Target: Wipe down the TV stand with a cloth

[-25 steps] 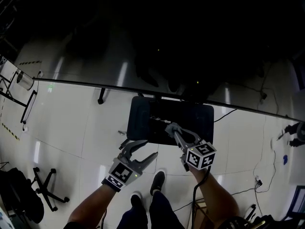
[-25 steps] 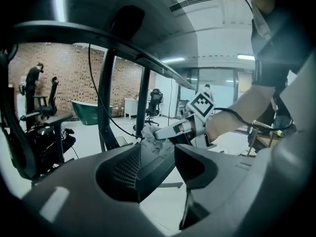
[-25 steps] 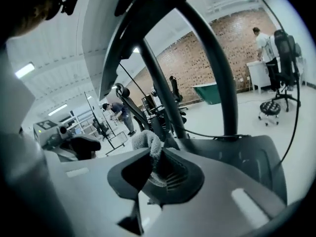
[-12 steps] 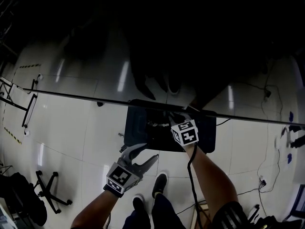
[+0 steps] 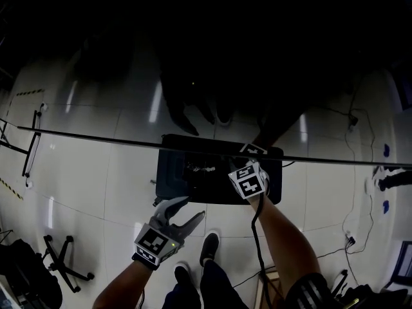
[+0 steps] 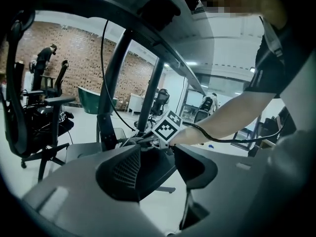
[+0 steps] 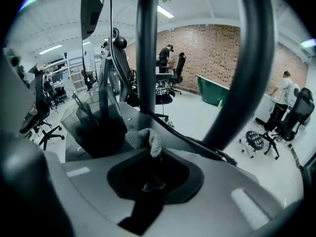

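— What's in our right gripper [image 7: 148, 157]?
— Its jaws are pressed together on a grey, nubbly cloth [image 7: 143, 138], bunched at the tips.
— And beyond that?
— The TV stand [image 5: 174, 176]: a flat, dark, rectangular base. We hold the cloth over its 3 o'clock end, beside a round black post [image 7: 146, 48].
— Our left gripper [image 5: 190, 210]?
— Spread wide, with nothing between its ribbed pads [image 6: 126, 169]. It's at the base's 7 o'clock, above glossy white floor tiles [image 5: 84, 172].

TV stand base [image 5: 172, 176] on floor [image 5: 90, 172]
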Action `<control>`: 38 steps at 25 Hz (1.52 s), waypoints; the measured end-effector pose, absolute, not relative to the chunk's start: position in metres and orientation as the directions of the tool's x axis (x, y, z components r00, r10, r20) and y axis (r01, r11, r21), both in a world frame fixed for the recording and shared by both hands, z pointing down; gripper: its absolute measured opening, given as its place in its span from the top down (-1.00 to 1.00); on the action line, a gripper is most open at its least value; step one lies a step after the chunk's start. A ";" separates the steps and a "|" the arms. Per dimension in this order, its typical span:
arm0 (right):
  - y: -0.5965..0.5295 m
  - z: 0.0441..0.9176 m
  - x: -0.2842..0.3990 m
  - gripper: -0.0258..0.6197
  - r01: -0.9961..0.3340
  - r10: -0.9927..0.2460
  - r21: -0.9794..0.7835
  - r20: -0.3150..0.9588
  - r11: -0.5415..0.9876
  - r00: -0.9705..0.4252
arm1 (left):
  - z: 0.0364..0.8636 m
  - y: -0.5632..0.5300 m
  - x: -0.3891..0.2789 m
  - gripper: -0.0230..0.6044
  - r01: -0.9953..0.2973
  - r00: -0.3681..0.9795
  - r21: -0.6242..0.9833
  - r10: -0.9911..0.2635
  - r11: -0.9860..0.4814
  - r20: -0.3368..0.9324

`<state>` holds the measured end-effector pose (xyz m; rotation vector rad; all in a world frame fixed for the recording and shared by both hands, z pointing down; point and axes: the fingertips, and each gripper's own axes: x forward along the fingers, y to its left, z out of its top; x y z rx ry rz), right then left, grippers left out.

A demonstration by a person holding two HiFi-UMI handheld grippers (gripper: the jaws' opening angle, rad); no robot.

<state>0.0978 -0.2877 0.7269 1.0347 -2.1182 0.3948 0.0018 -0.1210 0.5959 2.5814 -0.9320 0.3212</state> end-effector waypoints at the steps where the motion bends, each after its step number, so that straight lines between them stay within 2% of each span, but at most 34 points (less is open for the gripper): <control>1: -0.287 0.727 0.114 0.78 -0.788 -0.560 0.054 0.733 0.614 -0.386 | 0.595 -0.120 0.004 0.17 -0.646 0.759 0.268 -0.561 -0.715 0.331; 8: -0.277 0.733 0.239 0.78 -0.879 -0.606 0.127 0.769 0.459 -0.205 | 0.599 -0.107 0.011 0.17 -0.624 0.776 0.278 -0.536 -0.730 0.333; 11: -0.273 0.734 0.264 0.78 -0.905 -0.612 0.136 0.775 0.402 -0.155 | 0.601 -0.100 0.011 0.17 -0.618 0.779 0.276 -0.527 -0.736 0.339; 14: -0.273 0.723 0.254 0.78 -0.921 -0.638 0.100 0.749 0.376 -0.179 | 0.598 -0.094 0.009 0.17 -0.618 0.780 0.280 -0.527 -0.735 0.338; 17: -0.267 0.701 0.204 0.78 -0.907 -0.661 0.024 0.693 0.420 -0.288 | 0.593 -0.087 0.004 0.17 -0.618 0.779 0.276 -0.528 -0.736 0.338; 21: -0.244 0.697 0.106 0.78 -0.816 -0.598 -0.008 0.677 0.579 -0.430 | 0.589 -0.076 -0.006 0.17 -0.626 0.773 0.276 -0.532 -0.730 0.346; 25: -0.230 0.718 0.047 0.78 -0.758 -0.520 -0.027 0.711 0.651 -0.472 | 0.585 -0.070 -0.015 0.17 -0.633 0.765 0.266 -0.534 -0.726 0.360; 31: -0.231 0.733 0.069 0.78 -0.785 -0.514 -0.023 0.744 0.619 -0.427 | 0.596 -0.067 -0.017 0.17 -0.637 0.763 0.283 -0.533 -0.717 0.366; 38: -0.226 0.733 0.176 0.78 -0.855 -0.554 0.041 0.777 0.517 -0.298 | 0.594 -0.072 -0.001 0.17 -0.611 0.784 0.285 -0.513 -0.739 0.349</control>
